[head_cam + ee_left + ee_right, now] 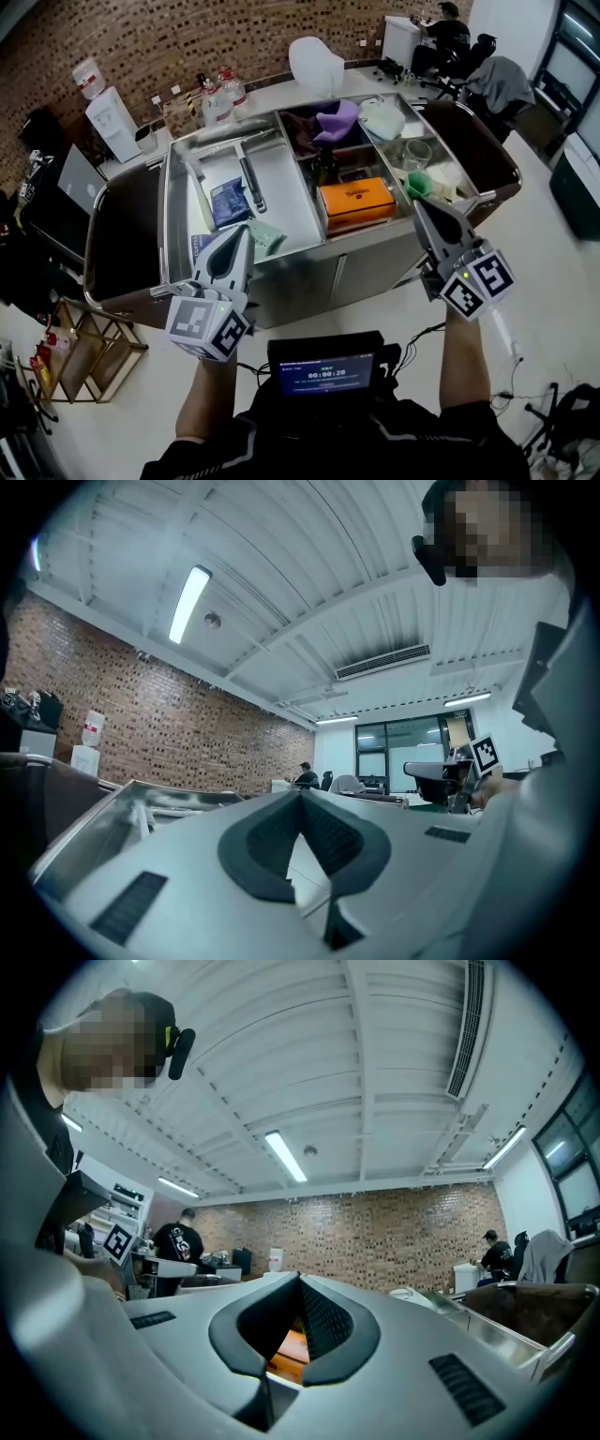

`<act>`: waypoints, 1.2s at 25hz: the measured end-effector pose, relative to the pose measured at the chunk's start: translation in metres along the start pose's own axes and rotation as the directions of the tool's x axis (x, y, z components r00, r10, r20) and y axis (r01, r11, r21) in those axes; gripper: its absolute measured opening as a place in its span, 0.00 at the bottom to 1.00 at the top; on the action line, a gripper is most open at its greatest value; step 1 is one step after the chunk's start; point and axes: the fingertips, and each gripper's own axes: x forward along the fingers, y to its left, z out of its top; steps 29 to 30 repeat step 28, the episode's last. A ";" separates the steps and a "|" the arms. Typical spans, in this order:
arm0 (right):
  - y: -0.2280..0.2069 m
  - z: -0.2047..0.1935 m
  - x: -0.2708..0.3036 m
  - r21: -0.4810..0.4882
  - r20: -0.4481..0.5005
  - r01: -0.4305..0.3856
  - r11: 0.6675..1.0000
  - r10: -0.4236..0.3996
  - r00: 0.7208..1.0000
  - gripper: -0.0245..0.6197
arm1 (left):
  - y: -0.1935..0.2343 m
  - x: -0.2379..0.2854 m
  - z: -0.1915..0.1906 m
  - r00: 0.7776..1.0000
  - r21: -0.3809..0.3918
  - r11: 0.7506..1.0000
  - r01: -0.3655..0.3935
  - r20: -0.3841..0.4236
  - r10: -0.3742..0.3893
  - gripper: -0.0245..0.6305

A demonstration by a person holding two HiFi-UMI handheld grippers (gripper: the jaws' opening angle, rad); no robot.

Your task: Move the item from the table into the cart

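Note:
A steel cart [178, 202] with several compartments stands in front of me in the head view. It holds an orange box [356, 203], a purple cloth [337, 120], a blue packet [228, 200], a long-handled tool [251, 178] and a green item [418, 183]. My left gripper [236, 232] hovers over the cart's front left, shut and empty [301, 794]. My right gripper [419, 202] points at the front right corner next to the green item, also shut with nothing in it [300, 1279]. The orange box [286, 1349] shows through the gap below its tips.
Behind the cart runs a white counter [272, 94] with water bottles [217, 94] and a white bag-like object [316, 64]. A water dispenser [111, 117] and a laptop [80, 178] stand at the left. A person sits at a desk [450, 33] far right.

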 end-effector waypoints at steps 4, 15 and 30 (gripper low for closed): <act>0.004 -0.003 0.001 -0.013 -0.015 -0.001 1.000 0.001 1.000 0.04 | -0.001 -0.001 -0.001 1.000 -0.003 1.000 0.002 -0.004 -0.002 0.04; 0.000 -0.002 -0.001 0.001 -0.025 0.012 1.000 -0.012 1.000 0.04 | -0.004 0.000 -0.003 1.000 -0.006 1.000 0.005 -0.007 -0.005 0.04; 0.006 0.001 0.002 -0.014 -0.030 -0.013 1.000 0.013 0.999 0.04 | -0.008 -0.003 -0.005 1.000 -0.004 1.000 0.001 -0.013 -0.001 0.04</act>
